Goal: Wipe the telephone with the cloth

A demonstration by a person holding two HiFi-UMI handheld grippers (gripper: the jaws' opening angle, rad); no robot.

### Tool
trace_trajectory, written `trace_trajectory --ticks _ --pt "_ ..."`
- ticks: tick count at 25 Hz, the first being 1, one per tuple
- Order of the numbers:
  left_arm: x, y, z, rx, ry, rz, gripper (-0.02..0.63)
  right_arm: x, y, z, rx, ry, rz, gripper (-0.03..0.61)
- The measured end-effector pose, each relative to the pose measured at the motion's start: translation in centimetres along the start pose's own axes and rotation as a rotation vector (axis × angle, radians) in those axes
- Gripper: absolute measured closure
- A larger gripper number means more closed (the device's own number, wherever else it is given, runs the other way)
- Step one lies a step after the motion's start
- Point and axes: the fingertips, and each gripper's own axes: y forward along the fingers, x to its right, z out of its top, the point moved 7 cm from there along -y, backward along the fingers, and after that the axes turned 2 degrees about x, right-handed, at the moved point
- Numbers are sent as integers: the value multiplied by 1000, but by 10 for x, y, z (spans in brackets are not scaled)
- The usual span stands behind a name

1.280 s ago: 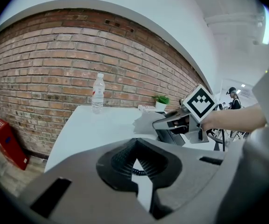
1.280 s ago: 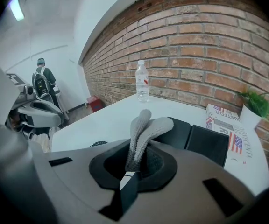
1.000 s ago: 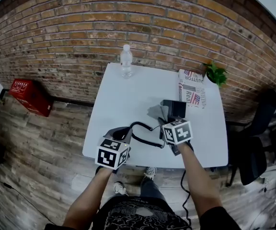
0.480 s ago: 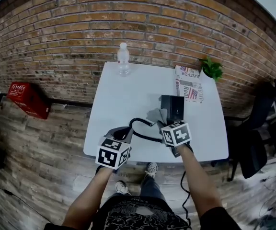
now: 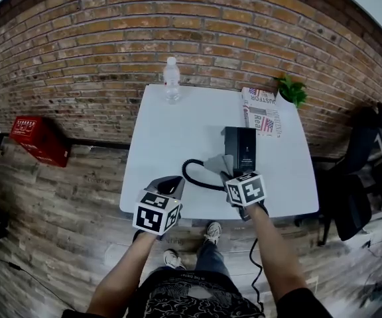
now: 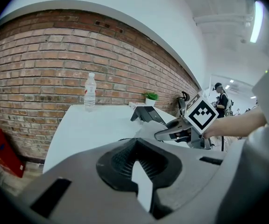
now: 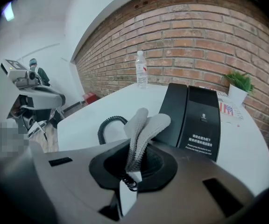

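Note:
The black telephone [image 5: 239,150] lies on the white table [image 5: 171,131] right of the middle, its handset resting on it. Its coiled cord [image 5: 194,174] loops to the left toward the front edge. My right gripper [image 5: 229,176] hovers just in front of the telephone, shut on a grey cloth [image 5: 218,163]. In the right gripper view the cloth [image 7: 144,125] sticks up out of the jaws, in front of the telephone [image 7: 195,115]. My left gripper [image 5: 168,186] is at the table's front edge, left of the cord, shut with nothing in it.
A water bottle [image 5: 172,78] stands at the table's far edge. A folded newspaper [image 5: 260,111] and a small potted plant [image 5: 290,90] sit at the far right corner. On the floor are a red crate [image 5: 38,138] at the left and a black chair [image 5: 363,158] at the right.
My right gripper has drawn back toward the front edge with the cloth, so the whole telephone now shows. The left gripper has barely moved.

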Motion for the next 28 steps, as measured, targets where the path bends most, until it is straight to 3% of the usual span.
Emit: trace_trajectory --ticks 10,28 --pt "2 -11 -2 3 19 -18 609 -9 -13 -11 29 32 -30 568" --pt "15 -18 33 73 92 -25 609 -15 -122 46 373 52 -141 568"
